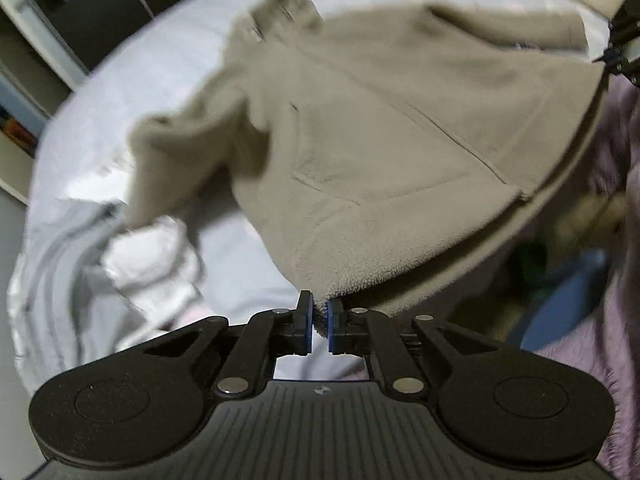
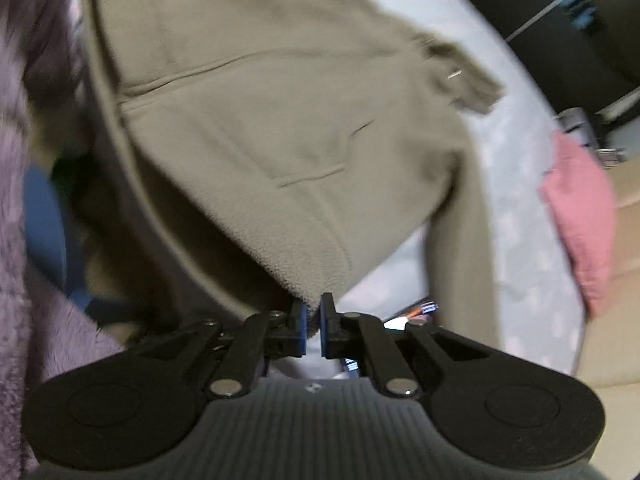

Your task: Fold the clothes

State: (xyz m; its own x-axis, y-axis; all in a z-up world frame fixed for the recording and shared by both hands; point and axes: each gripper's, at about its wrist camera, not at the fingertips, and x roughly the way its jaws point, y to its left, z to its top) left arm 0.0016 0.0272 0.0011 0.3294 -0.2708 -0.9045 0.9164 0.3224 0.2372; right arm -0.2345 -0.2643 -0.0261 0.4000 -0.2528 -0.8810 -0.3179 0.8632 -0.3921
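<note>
Beige fleece jacket [image 1: 360,140] hangs ahead of both — left gripper [image 1: 319,322] and right gripper [image 2: 313,322] each pinch a hem corner, spreading it flat above the bed [image 1: 168,72] for folding.

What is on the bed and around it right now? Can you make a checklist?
Surface: pale bed sheet.
Job's things: beige fleece, spread and lifted at two hem corners.
Clutter: white and grey clothes; pink cloth; purple blanket.
Grippers: left gripper shut on the fleece hem; right gripper shut on the other hem corner.
Cables: nothing seen.
Surroundings: dark cupboard, blurred.
</note>
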